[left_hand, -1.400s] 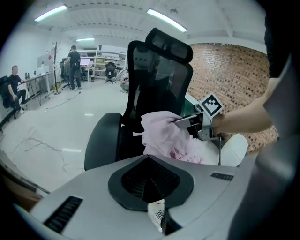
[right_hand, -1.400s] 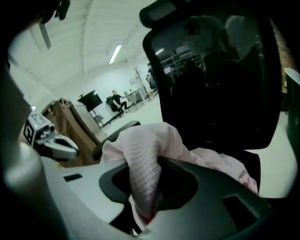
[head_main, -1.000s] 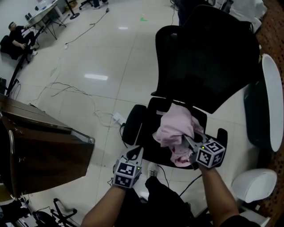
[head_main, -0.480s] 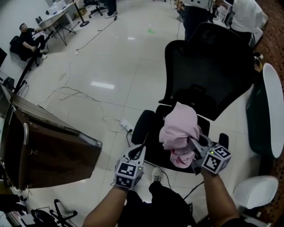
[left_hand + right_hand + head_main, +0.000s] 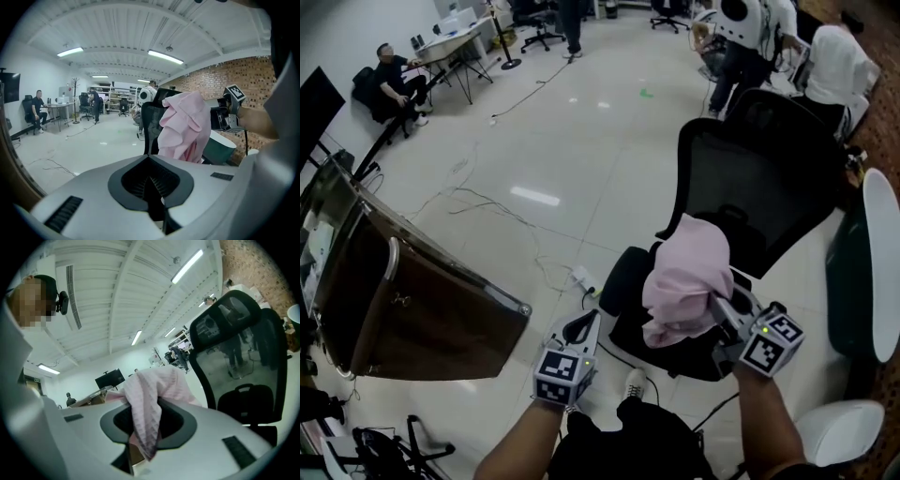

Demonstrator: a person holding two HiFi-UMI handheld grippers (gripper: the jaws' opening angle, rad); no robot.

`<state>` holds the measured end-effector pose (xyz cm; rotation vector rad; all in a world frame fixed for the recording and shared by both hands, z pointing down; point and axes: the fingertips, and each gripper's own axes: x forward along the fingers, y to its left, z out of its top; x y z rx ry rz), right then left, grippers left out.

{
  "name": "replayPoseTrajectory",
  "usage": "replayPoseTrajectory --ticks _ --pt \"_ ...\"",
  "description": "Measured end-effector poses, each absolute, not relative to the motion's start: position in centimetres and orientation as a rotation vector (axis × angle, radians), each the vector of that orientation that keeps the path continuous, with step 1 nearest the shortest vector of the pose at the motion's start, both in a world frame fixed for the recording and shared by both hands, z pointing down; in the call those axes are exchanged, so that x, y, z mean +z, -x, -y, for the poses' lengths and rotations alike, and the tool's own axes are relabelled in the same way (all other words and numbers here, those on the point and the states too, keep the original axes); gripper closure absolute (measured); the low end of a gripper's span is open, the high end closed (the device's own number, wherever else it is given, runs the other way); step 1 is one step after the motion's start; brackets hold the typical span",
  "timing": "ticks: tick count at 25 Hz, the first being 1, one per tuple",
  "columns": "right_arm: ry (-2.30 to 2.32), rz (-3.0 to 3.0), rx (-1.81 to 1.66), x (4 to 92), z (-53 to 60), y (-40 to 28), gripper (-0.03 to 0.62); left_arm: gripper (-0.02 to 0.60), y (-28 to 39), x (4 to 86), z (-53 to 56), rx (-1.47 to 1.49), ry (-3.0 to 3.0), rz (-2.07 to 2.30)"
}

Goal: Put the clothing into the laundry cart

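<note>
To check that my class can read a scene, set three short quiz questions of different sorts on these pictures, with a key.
1. Which gripper holds the pink garment?
2. True or false: the garment lies inside the brown cart.
3. The garment is held above: A) the black office chair; B) a white table; C) a power strip.
Key: 1 the right gripper; 2 false; 3 A.

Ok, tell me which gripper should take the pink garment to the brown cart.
Right. The right gripper is clamped on the pink garment, holding it up over the chair. The left gripper is shut and empty; it sits nearer the cart, but would need a handover first.
</note>
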<state>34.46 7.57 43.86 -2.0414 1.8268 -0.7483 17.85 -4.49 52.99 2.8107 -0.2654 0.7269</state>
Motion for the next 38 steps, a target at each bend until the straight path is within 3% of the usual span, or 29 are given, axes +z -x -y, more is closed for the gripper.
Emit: replayPoseTrajectory --ticks 12,38 --pt "1.908 -2.008 -0.588 33.5 -1.3 -28.5 0.490 0.583 -8.5 46.8 9.5 0.624 -2.857 0.538" --pt "1.430 -2.319 -0.389 16.2 14.4 -5.1 0.491 0.583 18.6 37.4 18.8 0.398 -2.718 1.144"
